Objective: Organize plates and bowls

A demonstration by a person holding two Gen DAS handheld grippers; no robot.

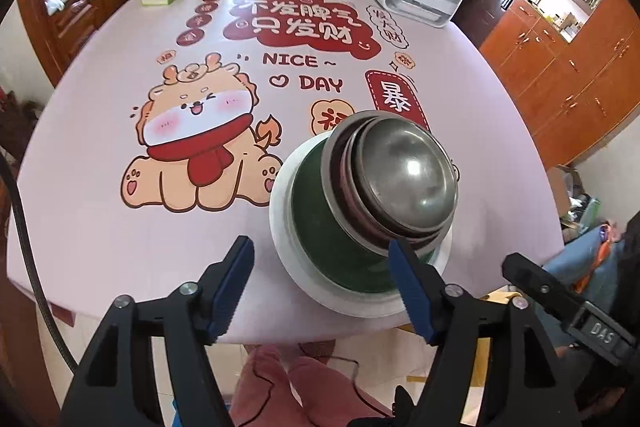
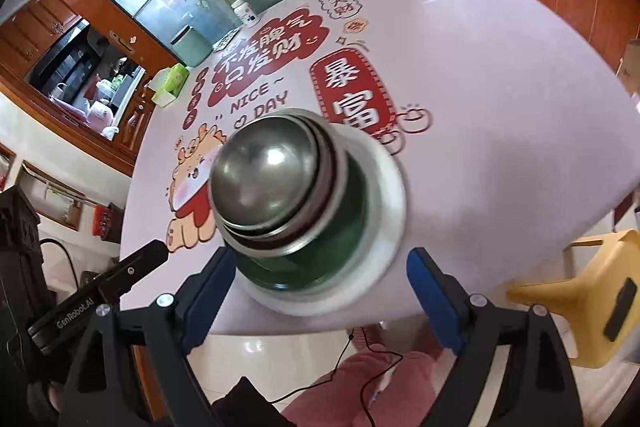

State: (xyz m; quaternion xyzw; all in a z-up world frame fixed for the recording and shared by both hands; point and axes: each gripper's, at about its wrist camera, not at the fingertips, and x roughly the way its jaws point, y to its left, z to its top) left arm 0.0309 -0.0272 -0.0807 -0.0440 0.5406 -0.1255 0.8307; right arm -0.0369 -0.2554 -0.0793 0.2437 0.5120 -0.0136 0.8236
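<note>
Stacked tableware near the near edge of the pink printed tablecloth (image 1: 100, 227). A white round plate (image 1: 280, 239) carries a dark green glazed bowl (image 1: 316, 227), and on that sit nested steel bowls turned upside down, the top one a dull grey dome (image 1: 408, 171). The stack looks complete, so I judge the gathering step largely done (whether other dishes wait outside the views, I cannot tell). The next move probably calls for me to close one set of fingers on the white plate's rim and keep the tall pile level, since the domed steel could slide.

My left gripper (image 1: 322, 287) hovers low over the table edge, spread wide and holding nothing; its right blue pad (image 1: 408, 283) overlaps the stack's near side, contact unclear. My right gripper (image 2: 320, 291) likewise stands wide open and empty, its fingers straddling the white plate's near rim from the opposite side, tilted toward the stack.
</note>
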